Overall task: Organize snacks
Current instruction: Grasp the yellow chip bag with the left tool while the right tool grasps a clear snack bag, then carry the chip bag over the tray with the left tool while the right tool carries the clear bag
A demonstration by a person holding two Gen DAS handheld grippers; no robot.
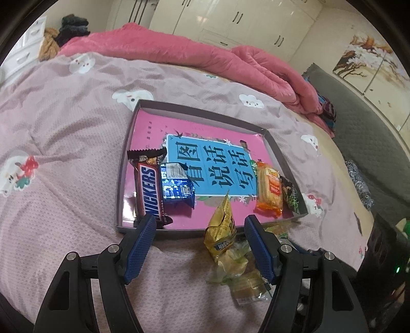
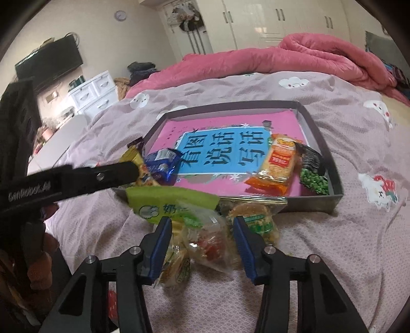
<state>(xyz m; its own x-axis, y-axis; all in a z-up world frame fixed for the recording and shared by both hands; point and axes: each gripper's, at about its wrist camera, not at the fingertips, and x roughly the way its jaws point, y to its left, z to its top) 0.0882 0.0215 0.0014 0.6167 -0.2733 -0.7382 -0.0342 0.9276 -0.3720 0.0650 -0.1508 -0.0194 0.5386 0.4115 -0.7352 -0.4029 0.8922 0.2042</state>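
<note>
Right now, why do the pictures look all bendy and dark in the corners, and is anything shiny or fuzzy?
Left wrist view: the fisheye lens bows the tray edges and blackens the corners; the wardrobe doors glare white; the Snickers bar reads sharply. Right wrist view: the same bending and dark rim; the other tongs' black arm is blurred close up; the clear snack packet glints.

The bedspread (image 1: 77, 133) is matt, textured cloth; the pink quilt (image 1: 205, 59) behind it looks plush. The tray (image 1: 120, 179) seems matt grey cardboard, lined with a glossy pink printed sheet (image 1: 148, 128). The snack wrappers (image 2: 278, 164) are shiny, crinkled plastic film. Each hand-held gripper (image 1: 200, 226) has matt black plastic arms, knurled blue pads (image 1: 143, 246) and metal pins.
</note>
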